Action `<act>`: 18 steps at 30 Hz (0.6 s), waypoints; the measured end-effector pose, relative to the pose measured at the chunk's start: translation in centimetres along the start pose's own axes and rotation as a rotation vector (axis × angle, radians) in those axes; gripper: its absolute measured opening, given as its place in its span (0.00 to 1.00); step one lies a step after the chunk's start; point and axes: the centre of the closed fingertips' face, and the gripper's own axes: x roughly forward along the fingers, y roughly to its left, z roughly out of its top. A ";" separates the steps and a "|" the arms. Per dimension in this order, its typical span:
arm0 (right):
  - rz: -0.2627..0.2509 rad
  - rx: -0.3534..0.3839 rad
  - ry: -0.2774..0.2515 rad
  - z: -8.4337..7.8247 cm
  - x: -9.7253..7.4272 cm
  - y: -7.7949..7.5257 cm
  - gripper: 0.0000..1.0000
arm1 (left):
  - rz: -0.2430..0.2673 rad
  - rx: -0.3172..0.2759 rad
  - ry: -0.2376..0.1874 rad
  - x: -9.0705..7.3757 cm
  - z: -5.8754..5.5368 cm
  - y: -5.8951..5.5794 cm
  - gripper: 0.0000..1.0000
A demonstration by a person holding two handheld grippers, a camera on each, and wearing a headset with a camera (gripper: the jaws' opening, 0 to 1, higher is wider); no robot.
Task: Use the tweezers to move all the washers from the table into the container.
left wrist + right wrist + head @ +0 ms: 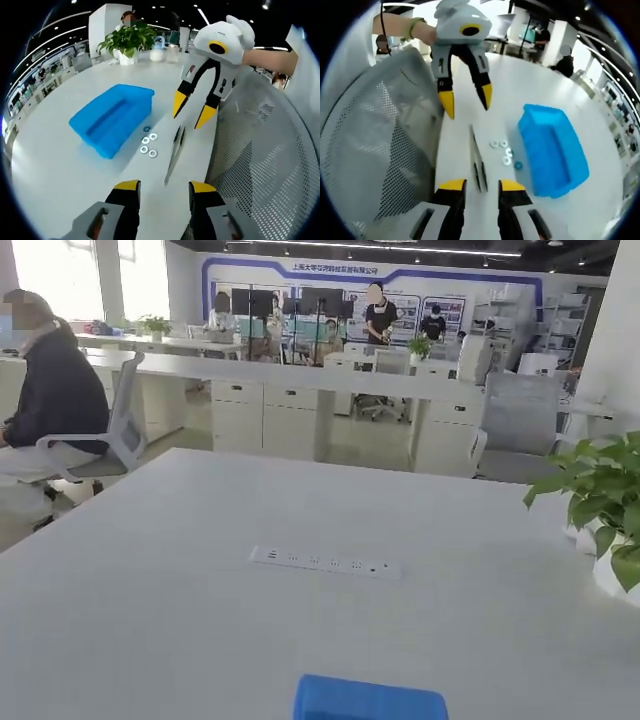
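Head view, table: you are looking at a white table (150,620) with a power strip (325,562) set into it.
Head view, container: the blue container (370,700) sits at the bottom edge of the frame.
Left gripper view, left gripper (165,187): its jaws stand apart with nothing between them, pointed along the tweezers.
Left gripper view, tweezers (175,150): they lie flat on the table, unheld, close to the table edge beside a mesh chair (260,150).
Left gripper view, washers (148,142): a small cluster lies on the table, between the tweezers and the container (112,120), and none is inside.
Left gripper view, right gripper (192,110): it hovers over the far end of the tweezers, spread wide and empty.
Right gripper view, right gripper (482,186): its jaws are parted, and the tweezers (476,160) lie just ahead of them.
Right gripper view, washers (502,150): they lie just beside the container (550,150), one of them bluish.
Right gripper view, left gripper (466,100): it is splayed and carries nothing.
Risk, pickup: if you nudge the tweezers sideways, they may slide off the near edge.
Risk, grip: if you pinch the tweezers crooked, their tips may cross.
Risk, washers: thin flat rings may skate or flick away under the tips.
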 end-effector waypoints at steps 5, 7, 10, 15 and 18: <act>0.033 -0.054 0.077 -0.9 1.1 0.2 0.20 | -0.011 0.053 0.051 0.9 -0.2 0.0 0.32; 0.039 -0.054 0.081 -0.9 1.3 0.2 0.20 | -0.015 0.063 0.060 1.3 -0.2 0.0 0.30; 0.052 -0.058 0.078 -0.5 1.5 0.1 0.18 | -0.013 0.076 0.076 1.6 -0.1 0.4 0.25; 0.066 -0.068 0.078 -0.1 1.9 -0.1 0.16 | -0.013 0.098 0.081 1.8 0.2 0.8 0.16; 0.086 -0.064 0.070 0.2 2.2 0.0 0.15 | -0.009 0.131 0.092 2.1 0.2 0.7 0.06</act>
